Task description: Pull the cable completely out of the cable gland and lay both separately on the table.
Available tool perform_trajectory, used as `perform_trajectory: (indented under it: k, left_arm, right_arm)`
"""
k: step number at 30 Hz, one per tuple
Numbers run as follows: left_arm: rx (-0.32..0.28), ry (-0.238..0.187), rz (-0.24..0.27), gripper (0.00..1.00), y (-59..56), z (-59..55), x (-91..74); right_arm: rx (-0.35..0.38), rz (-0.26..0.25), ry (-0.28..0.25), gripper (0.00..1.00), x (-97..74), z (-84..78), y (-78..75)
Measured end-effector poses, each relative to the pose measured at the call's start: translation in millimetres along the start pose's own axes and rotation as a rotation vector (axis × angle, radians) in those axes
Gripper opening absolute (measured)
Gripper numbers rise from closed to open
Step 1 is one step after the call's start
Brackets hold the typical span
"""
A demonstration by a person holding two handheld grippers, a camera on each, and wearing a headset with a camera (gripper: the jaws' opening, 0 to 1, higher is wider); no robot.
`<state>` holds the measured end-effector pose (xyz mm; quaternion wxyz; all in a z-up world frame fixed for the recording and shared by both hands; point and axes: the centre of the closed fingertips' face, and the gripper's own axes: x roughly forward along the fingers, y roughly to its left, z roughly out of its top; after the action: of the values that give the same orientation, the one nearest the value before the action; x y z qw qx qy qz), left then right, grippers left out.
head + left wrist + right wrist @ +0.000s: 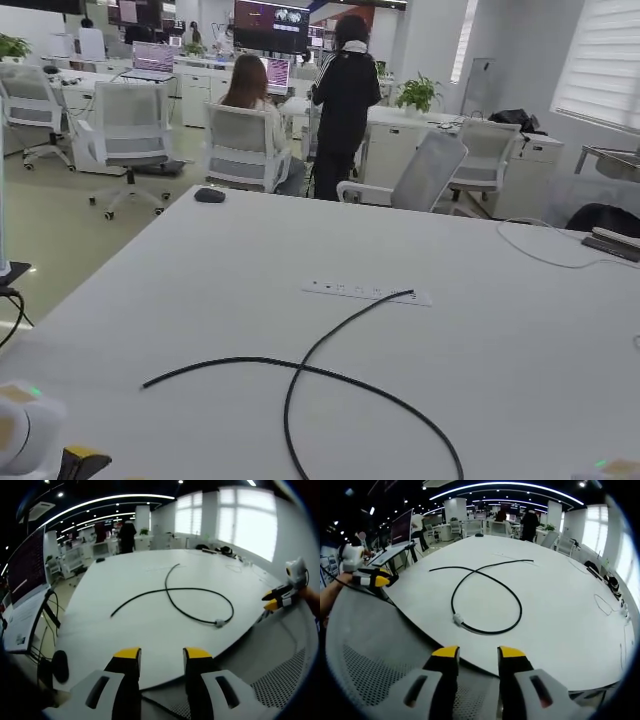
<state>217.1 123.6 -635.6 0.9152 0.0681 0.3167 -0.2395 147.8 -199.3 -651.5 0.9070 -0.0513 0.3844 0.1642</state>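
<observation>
A long black cable lies in a crossed loop on the white table. A small white cable gland sits on the cable at the near side of the loop. My left gripper hangs before the table's near edge, open and empty; it also appears at the lower left of the head view and at the left of the right gripper view. My right gripper is likewise open and empty, short of the table edge, well back from the gland. It shows at the right of the left gripper view.
A flat socket strip is set in the table beyond the cable's far end. A dark mouse-like object lies at the far edge, a thin white cable at the right. A mesh chair seat sits below the grippers. People and office chairs stand behind.
</observation>
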Motion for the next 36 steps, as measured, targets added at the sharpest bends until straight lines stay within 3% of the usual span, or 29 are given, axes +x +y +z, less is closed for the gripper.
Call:
perform_trajectory:
  k: [27,36]
  left_arm:
    - [-0.026,0.062,-0.009,0.35,-2.5,-10.2,-1.4]
    - [-0.029,0.053,-0.018,0.32,-3.4,-9.5,-2.1]
  right_arm:
    - [-0.002,0.016,0.013,0.28,1.2,-1.8,1.7]
    - [0.001,0.017,0.007,0.27,0.8,-0.8,2.3]
